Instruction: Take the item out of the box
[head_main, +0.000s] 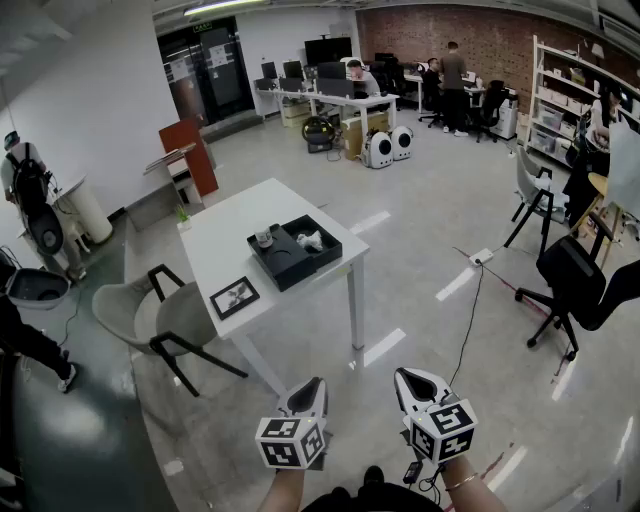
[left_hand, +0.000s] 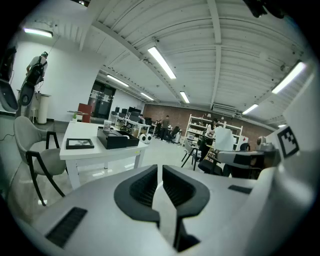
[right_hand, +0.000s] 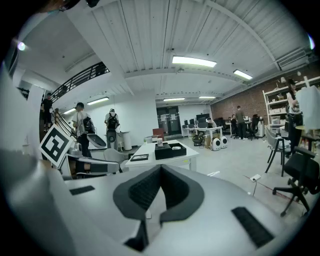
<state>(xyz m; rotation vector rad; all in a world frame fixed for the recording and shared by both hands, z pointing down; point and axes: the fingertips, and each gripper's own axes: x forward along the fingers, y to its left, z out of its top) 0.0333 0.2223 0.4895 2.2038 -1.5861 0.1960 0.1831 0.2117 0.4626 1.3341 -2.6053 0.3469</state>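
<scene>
A black open box lies on the white table, several steps ahead of me. A small white item rests in the box's right compartment. Both grippers are low in the head view, well short of the table and apart from everything. My left gripper is shut with nothing in it, and my right gripper is shut and empty too. The left gripper view has the box far off past the shut left gripper. The right gripper view shows the box beyond the shut right gripper.
A black picture frame and a small cup also sit on the table. A grey chair stands at its left side. A black office chair and a floor cable with a power strip are to the right. People stand further off.
</scene>
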